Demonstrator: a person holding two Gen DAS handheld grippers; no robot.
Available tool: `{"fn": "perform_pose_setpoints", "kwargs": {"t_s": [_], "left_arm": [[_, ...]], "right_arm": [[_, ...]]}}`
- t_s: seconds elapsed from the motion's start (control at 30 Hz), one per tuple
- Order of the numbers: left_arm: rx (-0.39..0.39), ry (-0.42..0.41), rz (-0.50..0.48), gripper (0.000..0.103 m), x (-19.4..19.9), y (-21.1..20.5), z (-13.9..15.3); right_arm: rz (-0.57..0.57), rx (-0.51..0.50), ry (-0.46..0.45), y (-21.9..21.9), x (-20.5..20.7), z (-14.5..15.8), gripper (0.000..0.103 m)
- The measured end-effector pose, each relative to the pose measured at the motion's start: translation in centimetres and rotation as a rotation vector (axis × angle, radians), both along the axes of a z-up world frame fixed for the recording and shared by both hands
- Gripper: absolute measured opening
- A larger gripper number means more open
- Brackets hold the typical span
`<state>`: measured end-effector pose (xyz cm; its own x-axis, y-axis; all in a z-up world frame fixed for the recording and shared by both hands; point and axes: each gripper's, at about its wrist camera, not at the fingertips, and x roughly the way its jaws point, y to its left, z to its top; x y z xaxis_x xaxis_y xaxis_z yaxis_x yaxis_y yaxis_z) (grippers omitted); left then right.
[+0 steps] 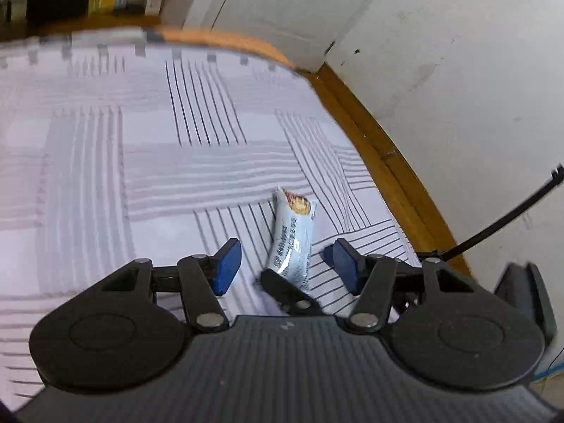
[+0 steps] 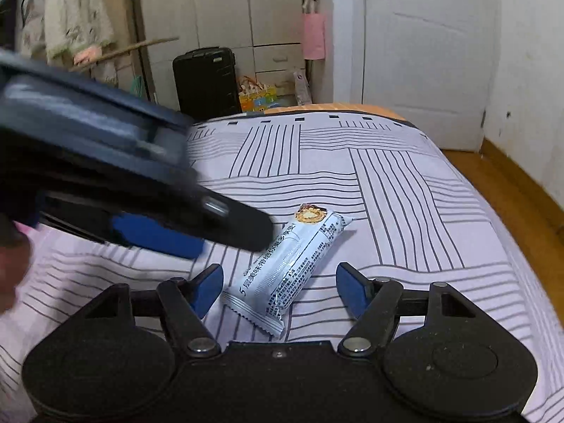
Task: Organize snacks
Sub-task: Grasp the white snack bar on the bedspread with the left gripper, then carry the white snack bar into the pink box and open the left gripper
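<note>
The snack packet [image 2: 289, 268] lies flat on the bed sheet [image 2: 405, 190], a pale wrapper with printed text and a round biscuit picture at its far end. In my right wrist view it sits between the two blue pads of my right claw [image 2: 278, 290], slanted, its crimped near end close to the claw body and its far end leaning to the right. Neither pad touches it; my right claw is spread wide.

My left claw [image 1: 282, 264] is also spread wide, and from its camera the same packet [image 1: 292, 239] lies between its pads, nearer the right one, with clear gaps on both sides. Part of another black linkage overlaps the packet's near end there.

In the right wrist view my left claw [image 2: 183, 225] reaches in from the left, blurred, its tip just beside the packet's left edge. The bed's far edge meets a wooden floor [image 2: 493, 183].
</note>
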<state>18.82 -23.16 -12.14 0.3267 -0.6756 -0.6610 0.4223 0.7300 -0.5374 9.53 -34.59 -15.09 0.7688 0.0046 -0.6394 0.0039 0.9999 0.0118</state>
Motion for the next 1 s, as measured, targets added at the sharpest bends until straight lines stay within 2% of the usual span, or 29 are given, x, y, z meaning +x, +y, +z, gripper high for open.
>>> {"fn": "perform_pose_setpoints", "kwargs": {"t_s": [0.1, 0.2, 0.33, 0.57, 0.8, 1.0], "left_arm": [[-0.010, 0.046, 0.003, 0.056, 0.7, -1.1, -2.1], [0.030, 0.020, 0.008, 0.051, 0.7, -2.1, -3.4], [0.041, -0.012, 0.000, 0.044, 0.9, -2.3, -3.9], [0.035, 0.032, -0.012, 0.042, 1.4, -1.6, -3.7], [0.106, 0.083, -0.016, 0.042, 0.9, -0.4, -2.4], [0.138, 0.109, -0.008, 0.041, -0.1, 1.5, -0.4]], "right_arm": [[0.008, -0.056, 0.006, 1.0, 0.3, -0.7, 0.069], [-0.011, -0.111, -0.010, 1.6, 0.2, -1.3, 0.064], [-0.012, -0.092, -0.032, 2.1, -0.2, -1.7, 0.047], [-0.004, -0.078, -0.018, 3.2, -0.8, -1.4, 0.044], [0.023, -0.020, 0.063, 4.2, -0.4, 0.2, 0.043], [0.081, 0.003, 0.080, 5.5, -1.2, 2.3, 0.043]]}}
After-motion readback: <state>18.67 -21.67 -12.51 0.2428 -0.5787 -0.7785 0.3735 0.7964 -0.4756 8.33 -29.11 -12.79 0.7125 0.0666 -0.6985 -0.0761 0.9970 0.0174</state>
